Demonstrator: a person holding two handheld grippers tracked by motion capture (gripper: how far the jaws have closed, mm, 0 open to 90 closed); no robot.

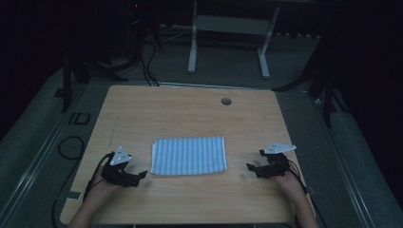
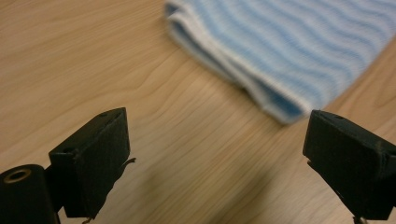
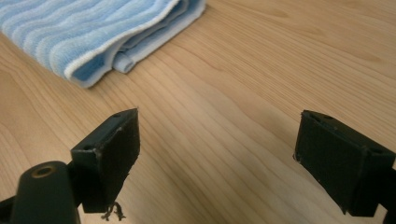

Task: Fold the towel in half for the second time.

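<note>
A folded blue-and-white striped towel (image 1: 188, 156) lies flat in the middle of the wooden table (image 1: 190, 114). My left gripper (image 1: 141, 175) rests on the table just left of the towel's near left corner, open, nothing between its jaws. In the left gripper view the gripper (image 2: 217, 158) faces bare wood, with the towel (image 2: 289, 51) just beyond. My right gripper (image 1: 250, 166) sits to the right of the towel, open and empty. The right gripper view has the gripper (image 3: 217, 154) over bare wood and the towel's folded corner (image 3: 93, 32) at upper left.
A round cable hole (image 1: 226, 101) sits near the table's far edge. A white desk frame (image 1: 228, 28) stands on the floor behind. Black cables (image 1: 71, 147) lie on the floor at the left. Dark stands flank the table.
</note>
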